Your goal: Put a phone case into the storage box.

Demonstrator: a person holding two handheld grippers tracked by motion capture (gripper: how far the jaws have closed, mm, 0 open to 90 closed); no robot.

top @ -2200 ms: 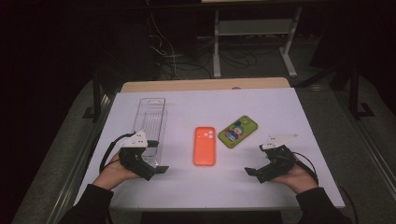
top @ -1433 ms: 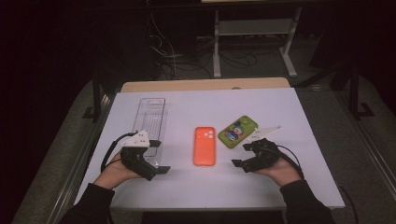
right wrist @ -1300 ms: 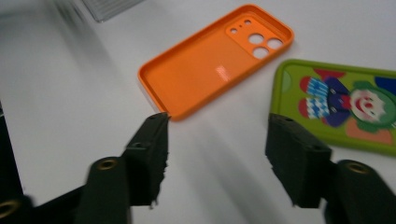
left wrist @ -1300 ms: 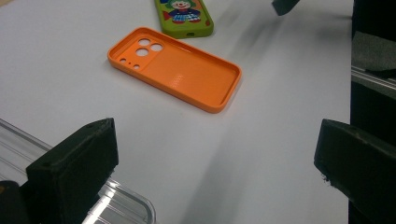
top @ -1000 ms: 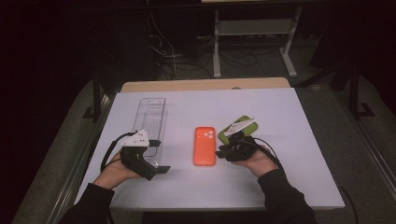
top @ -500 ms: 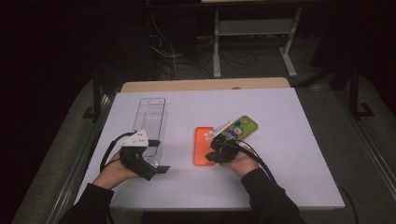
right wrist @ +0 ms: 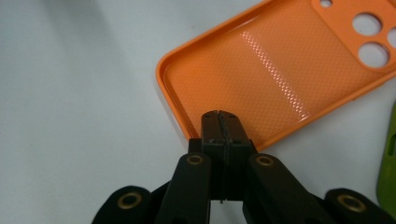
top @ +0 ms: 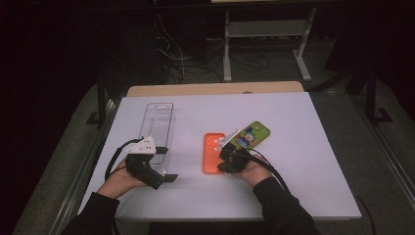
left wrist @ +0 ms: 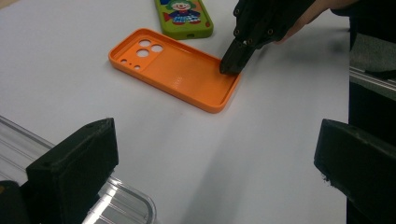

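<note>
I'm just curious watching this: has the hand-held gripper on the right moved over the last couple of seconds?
Yes. The right hand-held gripper has moved leftward from the table's right side, passing the green phone case, to the orange phone case's near edge, jaws shut on its rim.

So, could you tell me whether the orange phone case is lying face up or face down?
Face up, open side to the ceiling: the orange phone case shows its hollow inside, raised rim all round and camera holes, lying flat on the white table.

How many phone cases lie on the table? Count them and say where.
2: the orange case mid-table, with the right tongs at its near edge; the green case just right of it.
</note>
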